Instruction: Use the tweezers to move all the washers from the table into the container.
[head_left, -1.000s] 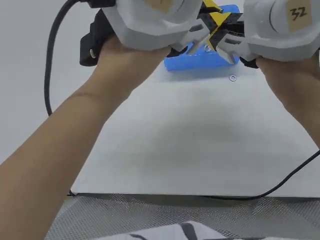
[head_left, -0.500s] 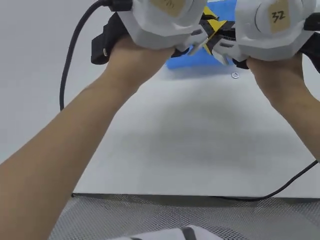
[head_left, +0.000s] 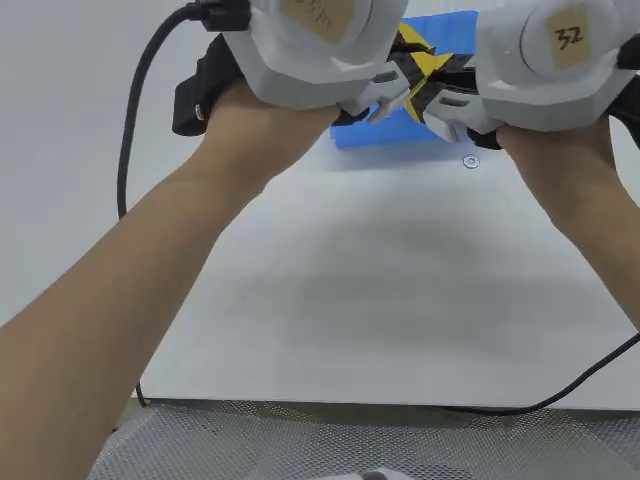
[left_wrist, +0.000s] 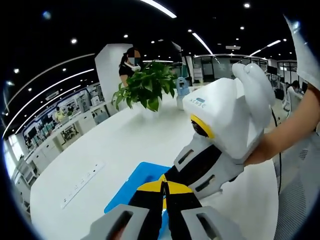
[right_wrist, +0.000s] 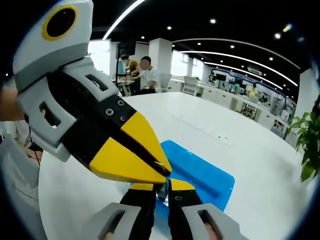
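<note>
Both grippers are held up together over the blue container (head_left: 440, 125) at the far side of the table. Their yellow tips meet there. In the right gripper view my right gripper (right_wrist: 161, 189) is shut on a thin grey metal piece, the tweezers (right_wrist: 161, 194). The left gripper (right_wrist: 162, 170) comes in from the left, its jaws shut with a silver sliver at their tip. In the left gripper view my left gripper (left_wrist: 164, 189) is shut above the container (left_wrist: 131, 187). One washer (head_left: 470, 161) lies on the table just in front of the container.
The white table (head_left: 400, 280) stretches toward me to its front edge. Black cables (head_left: 135, 110) hang from both grippers, one trailing over the right front edge. A potted plant (left_wrist: 147, 87) stands far back on the table.
The grippers stay pressed together over the container; they sit a little lower in the picture, mostly from the head camera shifting. The washer has not moved.
</note>
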